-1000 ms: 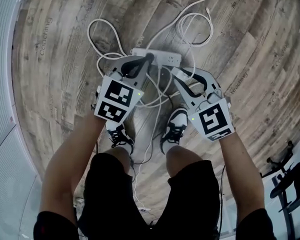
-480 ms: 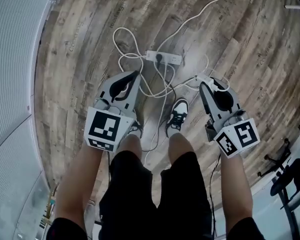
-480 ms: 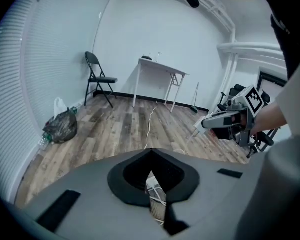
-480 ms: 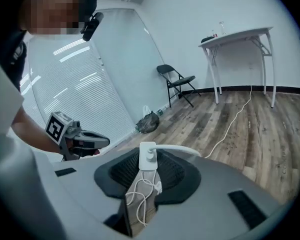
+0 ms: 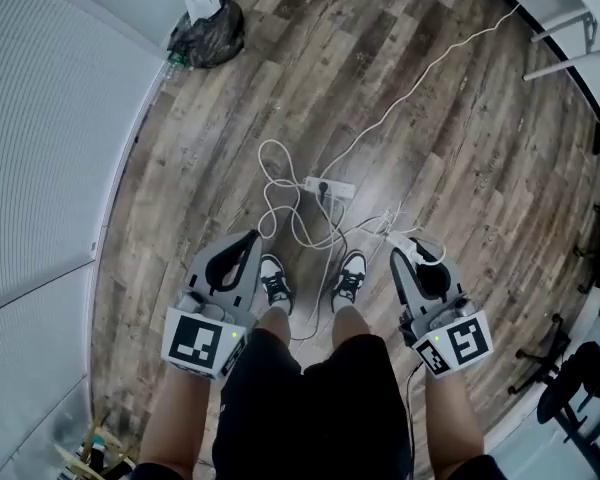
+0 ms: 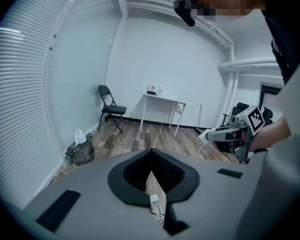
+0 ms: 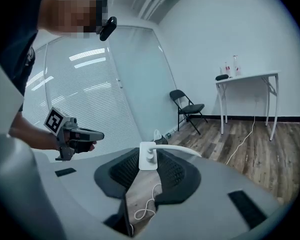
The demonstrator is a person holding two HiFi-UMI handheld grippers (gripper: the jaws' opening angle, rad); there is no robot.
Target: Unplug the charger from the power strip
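**A:** Looking down, what is underfoot?

**B:** Grey-brown wood planks [image 5: 180, 168], worn in streaks. White slatted blinds [image 6: 20, 109] run down one side of the room. A dark rubbish bag [image 5: 205, 33] with a white one on top sits by the wall. A black folding chair [image 6: 109, 106] and a white table [image 7: 247, 79] stand at the far wall, and the table has small bottles [image 7: 235, 64] on it. The person stands in black-and-white shoes [image 5: 350, 273].

**A:** And the charger?

**B:** The charger [image 7: 147, 154] is a small white square block. Its white cable [image 7: 180, 149] leaves its face and curves off to one side. The right gripper [image 7: 148, 168] is clamped on it, with both pads on the block, and holds it up above the floor. It is well apart from the power strip [image 5: 329, 186].

**A:** What does the strip look like?

**B:** It is white and short, and it lies flat on the planks ahead of the shoes among loops of white cord [image 5: 280, 193]. One long cord [image 5: 420, 78] runs off toward the table side.

**A:** The other tool?

**B:** The left gripper [image 6: 151, 153] has its tips drawn together with nothing between them.

**A:** Any writing?

**B:** Only the black-and-white square markers on each gripper's cube [image 5: 200, 343]. They are patterns, not words.
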